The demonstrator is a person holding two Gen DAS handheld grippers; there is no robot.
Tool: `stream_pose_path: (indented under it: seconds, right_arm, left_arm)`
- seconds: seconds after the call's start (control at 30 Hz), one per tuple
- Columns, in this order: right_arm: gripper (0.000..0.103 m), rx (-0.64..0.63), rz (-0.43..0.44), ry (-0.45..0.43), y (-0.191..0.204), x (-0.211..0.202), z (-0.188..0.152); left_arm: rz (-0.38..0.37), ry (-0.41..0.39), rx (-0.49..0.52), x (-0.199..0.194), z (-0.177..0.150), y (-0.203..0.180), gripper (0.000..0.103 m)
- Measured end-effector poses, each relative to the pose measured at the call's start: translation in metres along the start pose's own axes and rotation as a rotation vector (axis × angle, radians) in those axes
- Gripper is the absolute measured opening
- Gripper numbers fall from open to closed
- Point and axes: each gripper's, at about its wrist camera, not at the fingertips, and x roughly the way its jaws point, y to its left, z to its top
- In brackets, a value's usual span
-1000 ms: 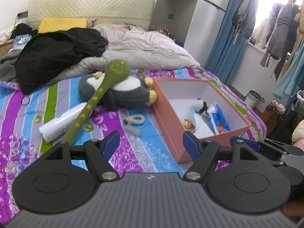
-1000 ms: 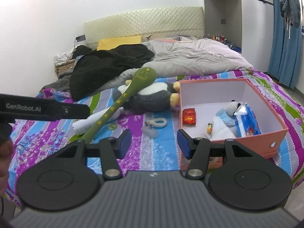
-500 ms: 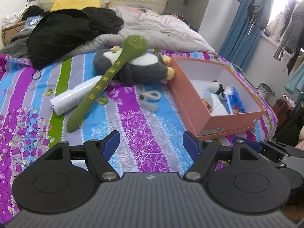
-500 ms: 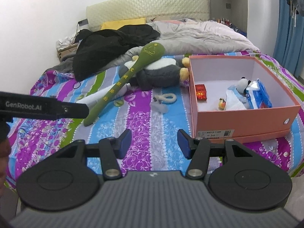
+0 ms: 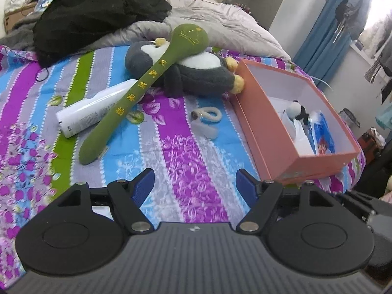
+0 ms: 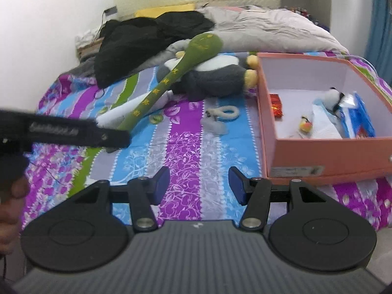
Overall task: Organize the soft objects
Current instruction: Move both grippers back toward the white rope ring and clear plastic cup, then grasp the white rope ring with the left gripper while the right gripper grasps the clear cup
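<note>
1. Left edge first: we're seeing the white tube [image 5: 94,107] lying under the handle of the green plush mallet [image 5: 144,90]. Risk: if we're lifting the mallet w/o care, the tube is prob. rolling off across the striped bedsheet [image 5: 186,152].
2. The mallet's round head is resting on the grey penguin plush [image 5: 193,73], so pulling either one is likely dragging the other. Both are long/bulky vs. the box; we're guessing a pinch near one end is letting them sag & catch the rim.
3. Centre: a small fuzzy ring [image 5: 207,115] is sitting on the sheet beside a pale soft scrap, btw. the plushes & the box. It's thin, so the pads may be grabbing sheet along w/ it.
4. Right: the orange box [image 6: 325,152] is lying open on the soft bed, already holding a little panda toy [image 6: 333,96], a blue packet & small bits. Pressing on its wall could be tipping it.
5. Pose: the left gripper [image 5: 194,186] is angling down at the sheet, jaws spread wide, nothing btw. them. The right gripper [image 6: 198,186] is pointing down too, near the box's front corner, jaws parted less, also empty. Neither is touching anything.
</note>
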Motion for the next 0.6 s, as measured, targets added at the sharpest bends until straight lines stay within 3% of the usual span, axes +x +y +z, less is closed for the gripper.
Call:
stream_pose_path:
  seconds: [0.27, 0.6]
  right_arm:
    - [0.055, -0.044, -0.027, 0.023, 0.001, 0.064, 0.02]
    - [0.055, -0.118, -0.034, 0.071, -0.006, 0.152, 0.037]
  left_arm:
    - [-0.02, 0.035, -0.047, 0.067, 0.043, 0.019, 0.077]
    - [-0.057, 0.109, 0.042, 0.171, 0.095, 0.021, 0.077]
